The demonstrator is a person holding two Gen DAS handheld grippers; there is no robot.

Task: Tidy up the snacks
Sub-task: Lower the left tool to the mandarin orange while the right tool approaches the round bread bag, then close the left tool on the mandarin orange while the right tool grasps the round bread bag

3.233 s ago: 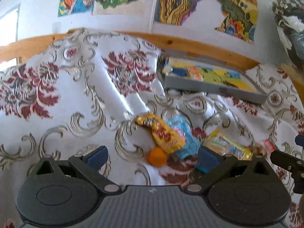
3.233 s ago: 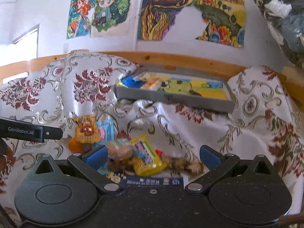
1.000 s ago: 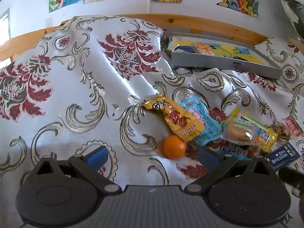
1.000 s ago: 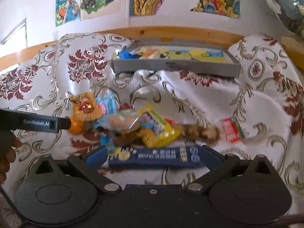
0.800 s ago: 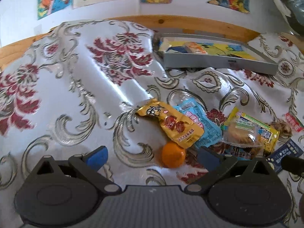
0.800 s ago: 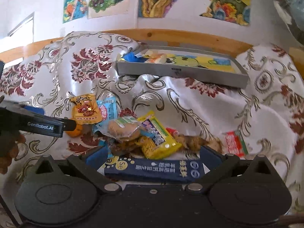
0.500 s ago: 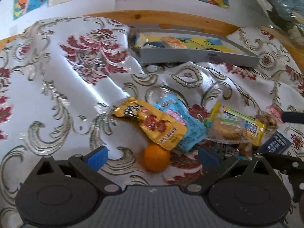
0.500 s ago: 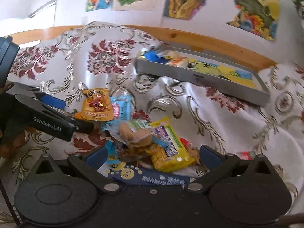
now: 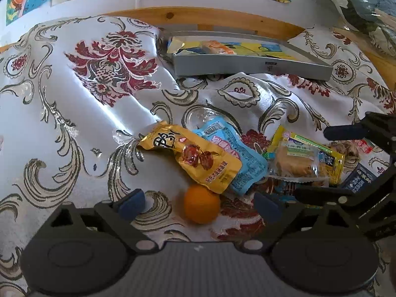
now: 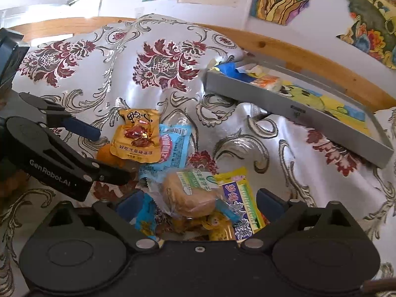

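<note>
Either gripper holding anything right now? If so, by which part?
Nothing is held. The left gripper is open around the orange without touching it. The right gripper is open over the wrapped cake.

Black left tool [image 10: 116,153] — blue pads, white "GenRobot.AI" lettering.

Both wrist views look closely, from opposite sides, onto one snack pile [image 9: 247,163].
</note>
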